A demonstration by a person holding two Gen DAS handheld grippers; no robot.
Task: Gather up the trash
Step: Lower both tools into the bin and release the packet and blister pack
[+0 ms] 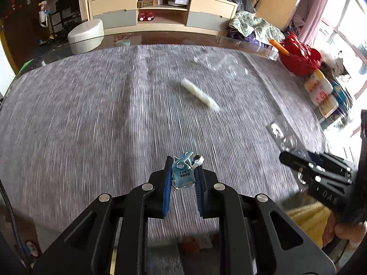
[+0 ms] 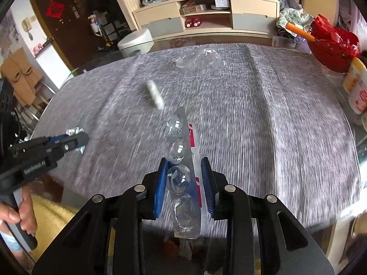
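Both tongs hover low over the grey worktop: left tongs pinching a crumpled blue wrapper, right tongs clamping an upright blister pack.

Motion blur smears grey tablecloth weave into streaks, both views. White rolled scrap at 12 o'clock: material indeterminate. Clear crumpled plastic beyond it: outline vague. Blister pack lower end hidden behind right gripper. Left gripper pads cover blue wrapper sides; print illegible.
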